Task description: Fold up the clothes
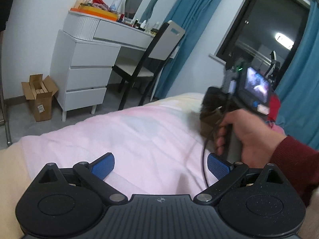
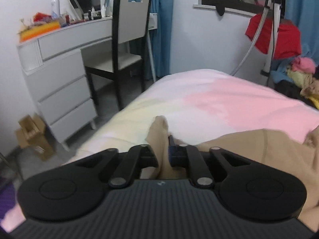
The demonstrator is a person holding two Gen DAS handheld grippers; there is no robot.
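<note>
Tan garment (image 2: 249,149) lies on the bed (image 2: 209,95) near its front edge; right gripper (image 2: 164,149) is pinched on a bunched fold of it, left gripper (image 1: 160,166) gapes wide, empty; looks thin, floppy, light, so grab hems or corners.

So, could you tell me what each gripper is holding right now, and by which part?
The right gripper is shut on the beige garment, pinching a bunched fold at its edge. The left gripper is open over the pink bedding and holds nothing.
</note>
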